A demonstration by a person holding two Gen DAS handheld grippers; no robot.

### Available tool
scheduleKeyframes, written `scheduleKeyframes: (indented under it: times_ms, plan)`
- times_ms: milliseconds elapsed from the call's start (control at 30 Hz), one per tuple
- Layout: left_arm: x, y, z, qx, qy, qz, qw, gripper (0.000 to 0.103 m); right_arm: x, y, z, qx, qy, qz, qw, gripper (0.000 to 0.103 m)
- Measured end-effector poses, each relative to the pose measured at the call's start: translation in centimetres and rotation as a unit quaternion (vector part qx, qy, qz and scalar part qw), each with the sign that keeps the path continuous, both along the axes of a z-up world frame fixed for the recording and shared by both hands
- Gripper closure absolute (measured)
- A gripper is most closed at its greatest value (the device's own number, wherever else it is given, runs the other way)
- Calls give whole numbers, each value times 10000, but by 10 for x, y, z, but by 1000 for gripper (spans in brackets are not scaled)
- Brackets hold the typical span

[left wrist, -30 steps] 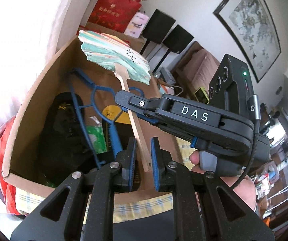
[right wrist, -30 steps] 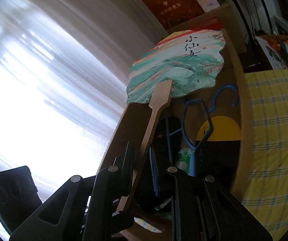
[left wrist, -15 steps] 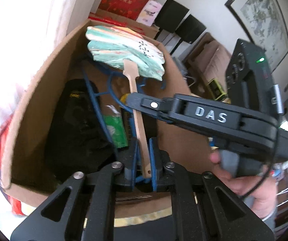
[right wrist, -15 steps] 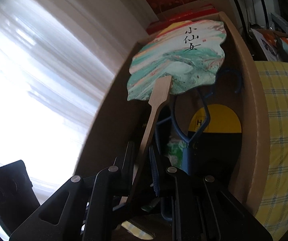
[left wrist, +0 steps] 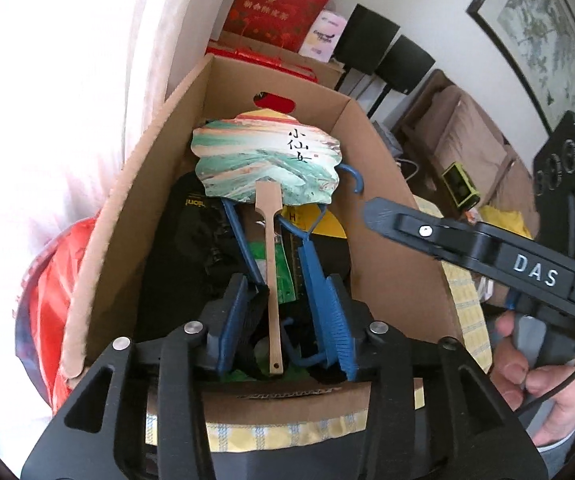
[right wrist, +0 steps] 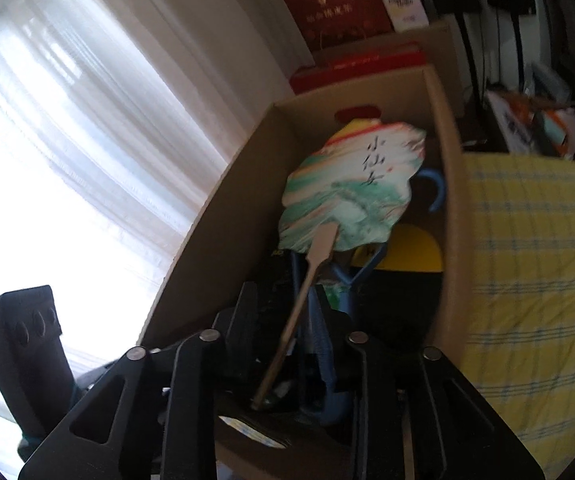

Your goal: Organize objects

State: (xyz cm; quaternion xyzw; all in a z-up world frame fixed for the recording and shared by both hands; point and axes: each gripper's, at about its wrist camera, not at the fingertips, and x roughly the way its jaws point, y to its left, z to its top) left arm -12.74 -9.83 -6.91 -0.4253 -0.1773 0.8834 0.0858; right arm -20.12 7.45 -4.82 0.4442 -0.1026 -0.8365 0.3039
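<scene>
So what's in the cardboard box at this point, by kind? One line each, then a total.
Painted hand fan: 1
Blue clothes hanger: 1, maybe more, tangled
Black fabric item: 1
Yellow-and-black item: 1
Green packet: 1
Total visible in the cardboard box: 5, with more possibly hidden beneath.

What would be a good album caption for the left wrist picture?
Left gripper opening around a painted fan lying in a cardboard box.
</scene>
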Motion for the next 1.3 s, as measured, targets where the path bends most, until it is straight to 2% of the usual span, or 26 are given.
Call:
scheduleKeyframes:
  times_ms: [100, 467, 667, 767, 800, 900, 1233, 1300]
  plan:
    - [3, 3, 8, -150, 60, 3, 9999, 59, 4, 2, 6, 231, 231, -58, 9994, 66]
    - [11, 10, 25, -531, 203, 40, 9984, 44, 27, 28, 8, 621, 418, -237, 9969, 62]
    - [15, 19, 31, -666, 254, 25, 9974, 40, 41, 47, 13, 1008, 656, -520, 9914, 49]
    - [17, 26, 34, -748, 290, -9, 9968, 39, 47, 55, 15, 1141, 745, -631, 9887, 38]
    - [18, 27, 35, -755, 300, -26, 9967, 35, 49, 58, 16, 1169, 767, -660, 9880, 33]
    - [21, 32, 38, -717, 381, -38, 9967, 18, 54, 64, 17, 1337, 883, -779, 9840, 28]
    - [26, 47, 44, -822, 423, -77, 9957, 15, 68, 87, 17, 1457, 910, -1026, 9798, 15]
    - [28, 52, 44, -874, 403, -113, 9953, 15, 70, 92, 15, 1456, 874, -1067, 9797, 9]
